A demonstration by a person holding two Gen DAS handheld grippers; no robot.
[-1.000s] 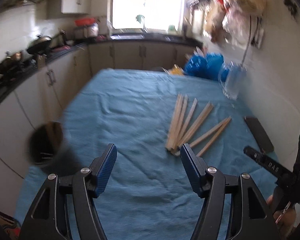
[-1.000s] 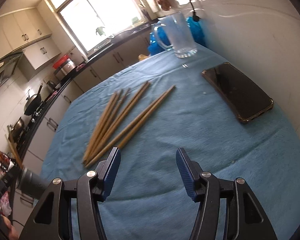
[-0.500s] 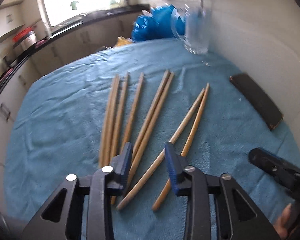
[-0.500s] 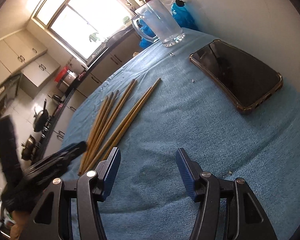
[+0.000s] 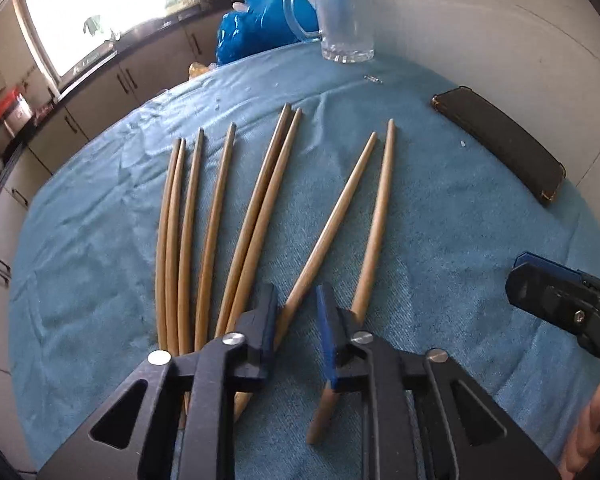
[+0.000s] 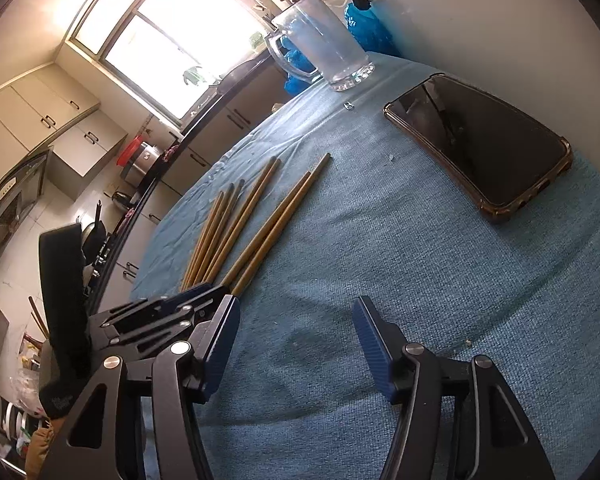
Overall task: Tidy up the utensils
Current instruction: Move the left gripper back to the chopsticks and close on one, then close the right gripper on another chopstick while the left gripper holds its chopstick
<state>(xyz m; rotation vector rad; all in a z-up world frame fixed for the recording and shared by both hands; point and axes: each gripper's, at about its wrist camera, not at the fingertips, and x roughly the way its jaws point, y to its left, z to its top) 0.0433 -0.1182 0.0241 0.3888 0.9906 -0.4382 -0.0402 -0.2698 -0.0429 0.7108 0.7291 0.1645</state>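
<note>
Blue cloth-covered table (image 5: 460, 240) fills both views, wall on the right side, kitchen counter and window beyond. Left gripper (image 5: 296, 320) points steeply down at the near ends of the wooden chopsticks (image 5: 220, 220); its jaws have just been closing and now stand narrow, clamped on one chopstick (image 5: 328, 236), the second from the right in the left wrist view, which runs between the blue pads. Pads press on its thick near end; the rest of that stick lies on the cloth. Right gripper (image 6: 296, 344) hovers over bare cloth with jaws wide apart, nothing between them, touching nothing. In the right wrist view the left gripper body sits just left of the right gripper's left finger, at the near ends of the sticks. Eight chopsticks lie flat in a loose fan, long axes running away from the grippers toward the far edge of the table, thin tips pointing at the glass mug, thick ends near the left gripper. The four on the left lie close together, then a touching pair, then the right-hand two splayed at the near ends. Phone (image 6: 480, 148) in a clear case lies flat, screen up, near the wall, well apart from the sticks. Glass mug (image 6: 320, 48) stands upright at the far edge, a blue plastic bag (image 5: 260, 28) behind it. A tiny metal bit (image 6: 349, 106) lies on the cloth just before the mug.
</note>
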